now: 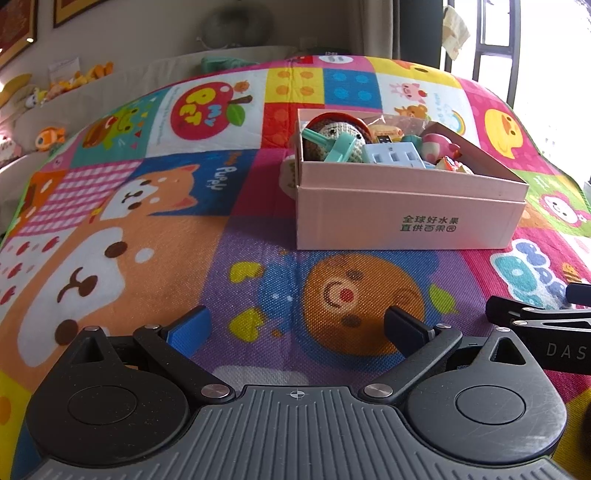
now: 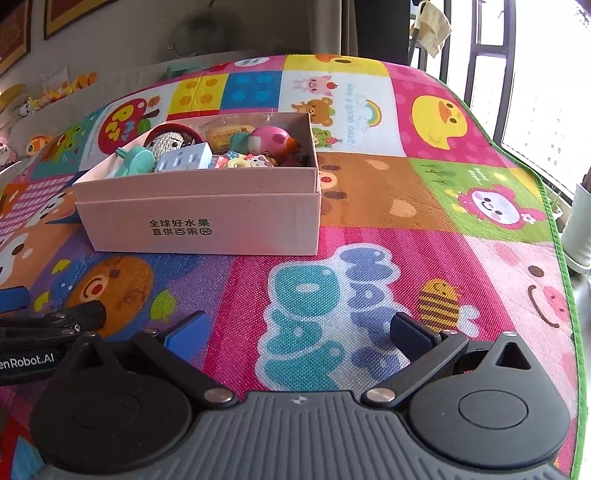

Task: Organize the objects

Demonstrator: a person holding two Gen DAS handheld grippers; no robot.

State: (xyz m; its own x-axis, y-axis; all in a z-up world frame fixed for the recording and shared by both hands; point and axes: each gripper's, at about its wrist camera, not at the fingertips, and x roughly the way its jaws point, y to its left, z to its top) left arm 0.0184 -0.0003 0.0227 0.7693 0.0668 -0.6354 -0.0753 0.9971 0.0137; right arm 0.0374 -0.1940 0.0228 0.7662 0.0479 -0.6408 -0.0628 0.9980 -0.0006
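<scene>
A pink cardboard box (image 1: 406,218) (image 2: 199,225) stands on the colourful play mat (image 1: 147,229) (image 2: 388,206). Inside lie a crocheted doll (image 1: 338,134) (image 2: 166,142), a teal plastic toy (image 1: 340,147) (image 2: 135,162), a white power strip (image 1: 393,153) (image 2: 183,158), a pink round toy (image 1: 437,146) (image 2: 267,138) and other small items. My left gripper (image 1: 295,326) hovers open over the mat in front of the box, holding nothing. My right gripper (image 2: 297,330) is open too, low over the mat to the box's right front. Each gripper's fingers show at the other view's edge.
Stuffed toys (image 1: 48,136) line a ledge at the far left. Framed pictures (image 1: 14,29) hang on the wall behind. A window with dark bars (image 2: 509,74) is on the right, beside the mat's green edge (image 2: 554,229). A white object (image 2: 581,229) stands off the mat's right side.
</scene>
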